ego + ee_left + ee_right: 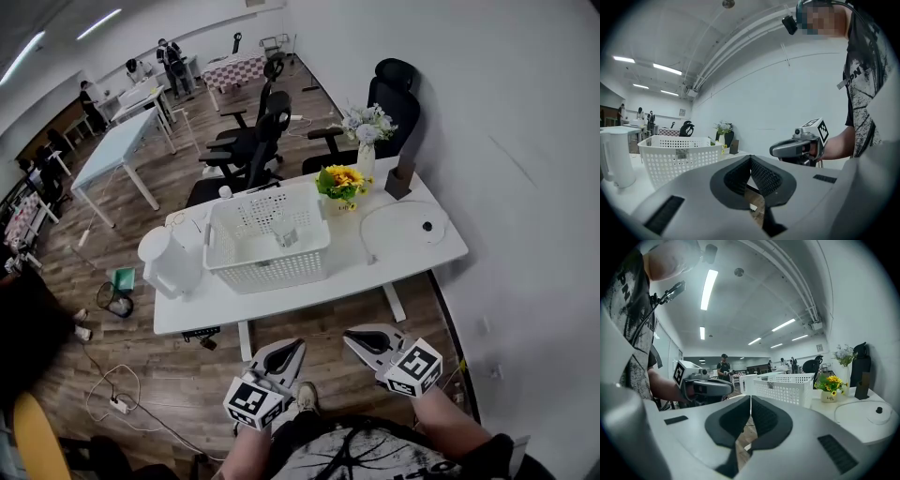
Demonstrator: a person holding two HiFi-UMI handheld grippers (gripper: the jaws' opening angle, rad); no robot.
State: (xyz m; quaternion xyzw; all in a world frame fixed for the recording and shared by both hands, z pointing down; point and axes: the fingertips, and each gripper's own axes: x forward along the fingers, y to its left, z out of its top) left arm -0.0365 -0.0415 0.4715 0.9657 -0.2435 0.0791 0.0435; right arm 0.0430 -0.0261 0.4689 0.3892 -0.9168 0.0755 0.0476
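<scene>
I hold both grippers low in front of my body, short of the white table [412, 253]. The left gripper [292, 349] is shut with nothing between its jaws; in its own view the pads [759, 176] meet at the tip. My right gripper [354, 336] is likewise shut and empty, its pads [761, 416] pressed together. Each gripper shows in the other's view: the right gripper [780, 150] and the left gripper [724, 386]. Nearest on the table stands a white perforated basket [267, 239], also seen as the basket [677, 157] and the basket [785, 387].
A white kettle [171, 262] stands left of the basket. A sunflower pot [340, 185], a flower vase [367, 141], a round white pad [405, 225] and a brown block [400, 178] sit on the right. Black office chairs [253, 141] stand behind. People work at far tables.
</scene>
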